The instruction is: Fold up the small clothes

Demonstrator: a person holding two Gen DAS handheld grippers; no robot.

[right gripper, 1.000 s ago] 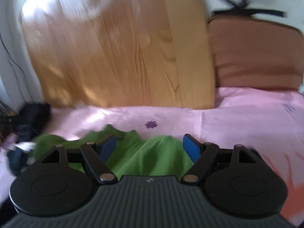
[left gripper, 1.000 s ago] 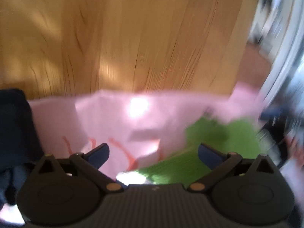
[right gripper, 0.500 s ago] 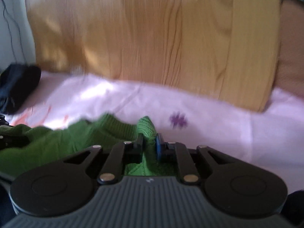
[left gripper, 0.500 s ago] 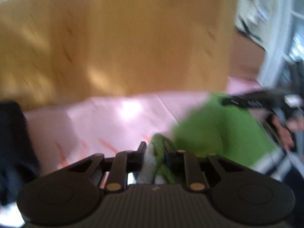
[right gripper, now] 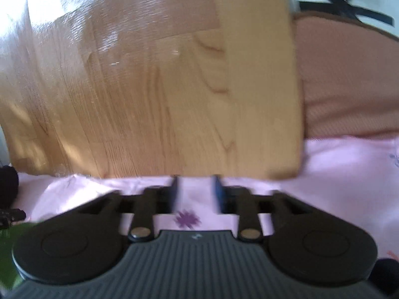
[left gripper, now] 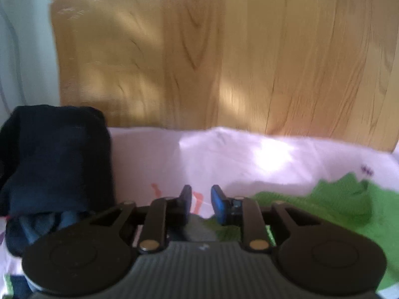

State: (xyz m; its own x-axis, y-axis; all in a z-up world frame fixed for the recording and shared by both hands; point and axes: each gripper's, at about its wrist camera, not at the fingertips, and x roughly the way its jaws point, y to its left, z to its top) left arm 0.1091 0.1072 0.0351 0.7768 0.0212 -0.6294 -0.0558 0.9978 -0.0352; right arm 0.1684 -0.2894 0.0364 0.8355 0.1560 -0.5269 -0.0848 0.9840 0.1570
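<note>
A green knitted garment (left gripper: 344,206) lies on the pink bed sheet (left gripper: 224,159) at the lower right of the left wrist view. My left gripper (left gripper: 201,203) is open a little and empty, just left of the garment's near edge. In the right wrist view only a sliver of the green garment (right gripper: 10,239) shows at the lower left. My right gripper (right gripper: 194,193) is open a little and empty over the pink sheet (right gripper: 344,174), above a purple flower print (right gripper: 187,219).
A wooden headboard (left gripper: 212,57) stands upright behind the sheet. A pile of dark navy clothes (left gripper: 54,164) sits at the left. A brown cushion (right gripper: 349,79) leans to the right of the headboard.
Both grippers were shut on the green garment half a second ago. Both have since opened and let it go; the garment now lies on the sheet and the right gripper has moved off it.
</note>
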